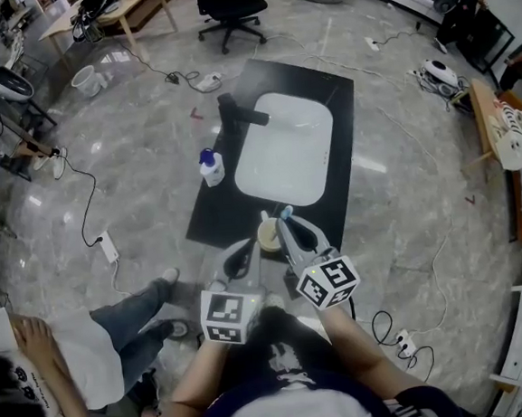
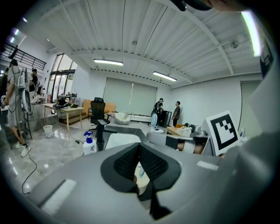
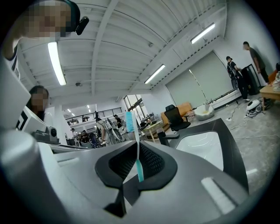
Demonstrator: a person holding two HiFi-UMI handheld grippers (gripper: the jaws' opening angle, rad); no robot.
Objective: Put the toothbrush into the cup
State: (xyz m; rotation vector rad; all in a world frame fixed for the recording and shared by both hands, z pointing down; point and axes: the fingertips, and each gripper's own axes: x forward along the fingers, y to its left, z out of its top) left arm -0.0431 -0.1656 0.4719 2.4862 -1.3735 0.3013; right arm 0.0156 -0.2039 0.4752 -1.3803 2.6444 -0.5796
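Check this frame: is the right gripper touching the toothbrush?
Touching. The right gripper view shows the right gripper with its jaws closed on the handle of the toothbrush, whose bristle head sticks out past the jaw tips.

Glossy marble floor (image 1: 147, 149), office chair (image 1: 230, 6), ceiling strip lights (image 2: 108, 62)

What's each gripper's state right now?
Left gripper: closed; the cup shows through the gap behind its jaws, and whether it grips the cup cannot be told.
Right gripper: closed on the toothbrush.
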